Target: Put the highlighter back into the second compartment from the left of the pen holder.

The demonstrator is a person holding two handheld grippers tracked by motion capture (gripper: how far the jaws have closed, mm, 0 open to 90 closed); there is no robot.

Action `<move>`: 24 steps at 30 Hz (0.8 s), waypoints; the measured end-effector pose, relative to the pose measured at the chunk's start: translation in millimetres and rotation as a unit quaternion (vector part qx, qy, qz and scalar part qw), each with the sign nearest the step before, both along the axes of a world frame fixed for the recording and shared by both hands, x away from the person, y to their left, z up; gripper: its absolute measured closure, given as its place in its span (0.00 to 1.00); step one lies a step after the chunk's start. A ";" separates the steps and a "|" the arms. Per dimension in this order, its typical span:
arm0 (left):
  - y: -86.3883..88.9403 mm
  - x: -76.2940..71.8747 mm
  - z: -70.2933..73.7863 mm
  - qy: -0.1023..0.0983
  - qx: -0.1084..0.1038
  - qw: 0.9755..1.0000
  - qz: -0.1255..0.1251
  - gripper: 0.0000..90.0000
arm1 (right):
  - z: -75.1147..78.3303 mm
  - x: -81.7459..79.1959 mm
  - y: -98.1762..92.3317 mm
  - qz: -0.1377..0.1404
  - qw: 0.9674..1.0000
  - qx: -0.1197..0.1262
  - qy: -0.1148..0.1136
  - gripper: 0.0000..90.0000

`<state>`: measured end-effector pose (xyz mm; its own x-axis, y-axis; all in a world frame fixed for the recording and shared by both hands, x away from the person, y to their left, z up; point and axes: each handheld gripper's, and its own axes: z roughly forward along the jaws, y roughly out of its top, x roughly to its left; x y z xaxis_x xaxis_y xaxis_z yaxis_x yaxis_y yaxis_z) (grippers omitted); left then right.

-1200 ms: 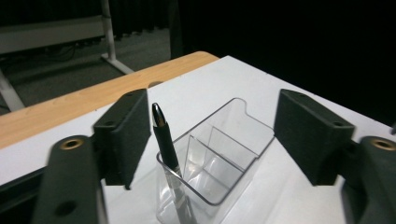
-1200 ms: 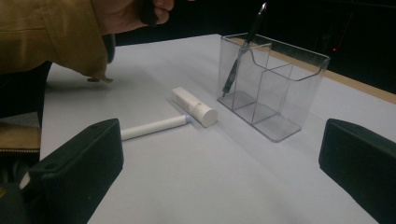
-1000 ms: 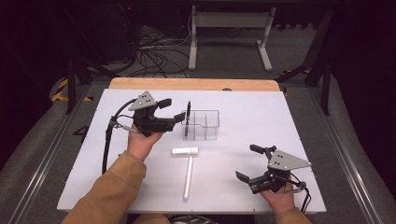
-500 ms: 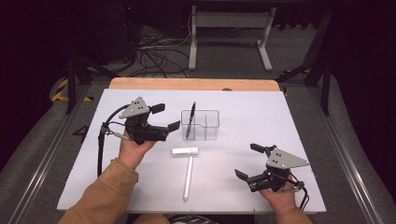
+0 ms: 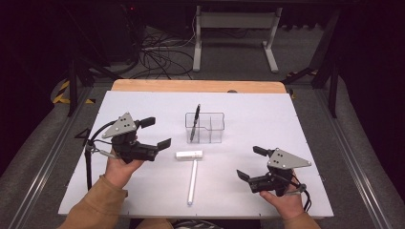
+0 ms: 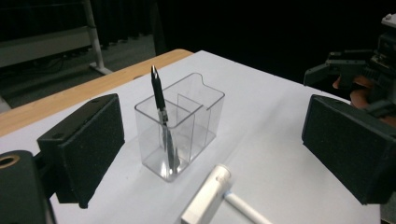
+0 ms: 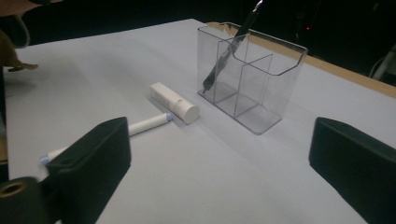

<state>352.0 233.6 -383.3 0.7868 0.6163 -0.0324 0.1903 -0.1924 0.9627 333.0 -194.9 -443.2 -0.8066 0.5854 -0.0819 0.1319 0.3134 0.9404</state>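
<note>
My desk point(image 5: 143, 200), topped in white, carries everything. My left gripper point(image 5: 155, 132) hovers over its left side, fingers point(image 6: 81, 149) wide with nothing between them, having just been opening. My right gripper point(image 5: 248, 163) sits near the front right corner, fingers point(image 7: 91, 163) also wide and empty, having just eased a little closer. The clear holder point(image 5: 205, 128) stands mid-desk, toward the far edge. A black pen point(image 5: 194, 122) leans upright in its left compartment. A white marker point(image 5: 192, 182) lies near the front edge, its cap point(image 5: 189, 155) touching its far end, crosswise.
</note>
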 end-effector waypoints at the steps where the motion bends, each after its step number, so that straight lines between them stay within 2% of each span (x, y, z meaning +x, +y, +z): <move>1: 2.8 -2.8 -1.7 -0.001 0.002 1.000 -0.001 0.07 | 0.3 -0.7 0.3 -0.004 1.000 -0.003 -0.003 0.09; 6: 12.7 -15.5 -10.1 -0.005 0.020 1.000 0.008 0.06 | 1.1 2.0 1.9 -0.012 1.000 -0.006 0.009 0.09; 10: 25.6 -27.1 -12.3 -0.005 0.023 1.000 0.010 0.05 | 2.6 3.2 1.6 -0.014 1.000 -0.002 0.018 0.10; 13: 35.1 -32.2 -14.1 0.003 0.019 1.000 0.012 0.05 | 3.6 3.3 1.2 -0.016 1.000 -0.002 0.017 0.12; 17: 41.1 -37.8 -18.4 0.005 0.028 0.999 0.018 0.02 | 3.4 4.9 1.7 -0.012 1.000 -0.006 0.027 0.13; 21: 46.3 -44.1 -23.5 0.002 0.024 0.999 0.022 0.01 | 4.5 4.9 2.1 -0.011 1.000 -0.011 0.026 0.14; 24: 48.5 -45.8 -27.0 0.006 0.037 0.999 0.025 0.00 | 5.8 4.1 2.7 -0.017 0.999 -0.020 0.019 0.13</move>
